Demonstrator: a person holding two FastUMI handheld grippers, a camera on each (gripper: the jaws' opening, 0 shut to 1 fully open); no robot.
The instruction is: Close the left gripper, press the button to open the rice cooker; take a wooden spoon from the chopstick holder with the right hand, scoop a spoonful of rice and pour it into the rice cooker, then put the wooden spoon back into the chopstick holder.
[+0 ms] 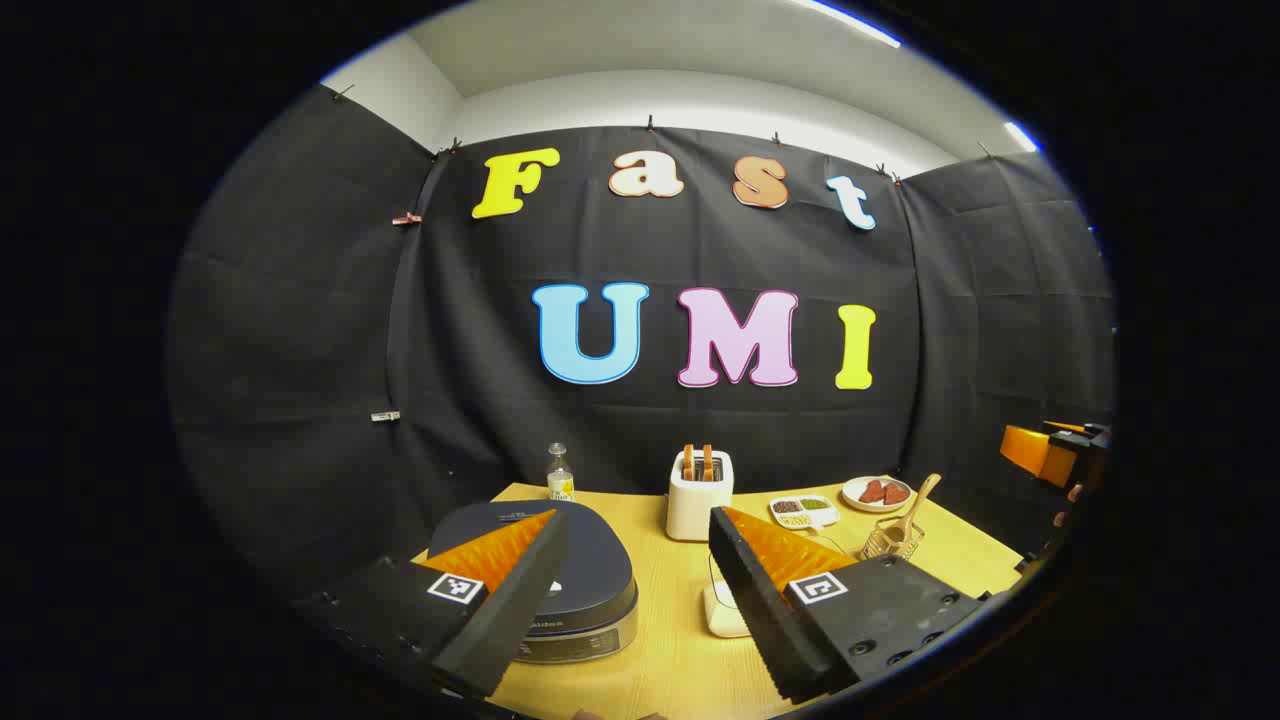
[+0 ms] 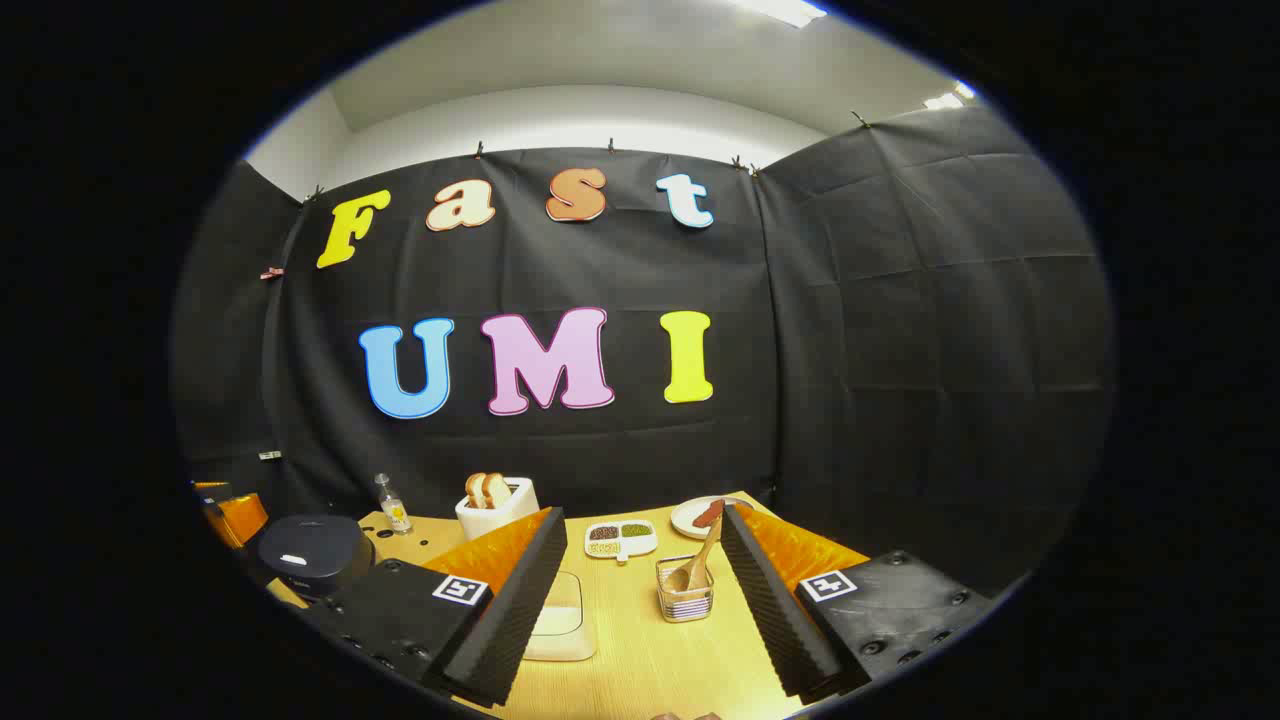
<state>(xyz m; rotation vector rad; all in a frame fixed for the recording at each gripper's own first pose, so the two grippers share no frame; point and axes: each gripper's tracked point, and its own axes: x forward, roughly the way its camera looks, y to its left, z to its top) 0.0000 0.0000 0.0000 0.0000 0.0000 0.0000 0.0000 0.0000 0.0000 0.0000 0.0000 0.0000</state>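
Cooker (image 1: pixel 560 575): dark, lid down, at the table's (image 1: pixel 680 660) left edge, near side. In the left gripper view it sits behind the left finger of the left gripper (image 1: pixel 630 600); in the right gripper view it shows at far left (image 2: pixel 310 550).

Spoon (image 2: pixel 697 560): wooden, bowl down, standing tilted in the wire holder (image 2: pixel 685 590), handle leaning up to the right. The holder stands right of the table's middle, between the fingers of the right gripper (image 2: pixel 640 615) in its own view, well beyond them.

Rice box (image 2: pixel 558 620): pale, shallow, on the table near its front edge, just beside the right gripper's left finger and partly hidden by it. What it holds cannot be told.

Left gripper: jaws spread wide, grasping nothing, raised above the table's front edge.

Right gripper: jaws spread wide, grasping nothing, raised above the table's front edge. In the left gripper view it shows at the far right (image 1: pixel 1050 455), with fingertips of the hand holding it.

Toaster (image 1: pixel 700 495): white, two slices upright in it, toward the back edge, middle.

Bottle (image 1: pixel 560 475): small, clear, at the back edge, behind the cooker.

Divided dish (image 1: pixel 803 511): white, compartments of grains, right of the toaster.

Plate (image 1: pixel 876 492): white, reddish pieces on it, near the back right corner.
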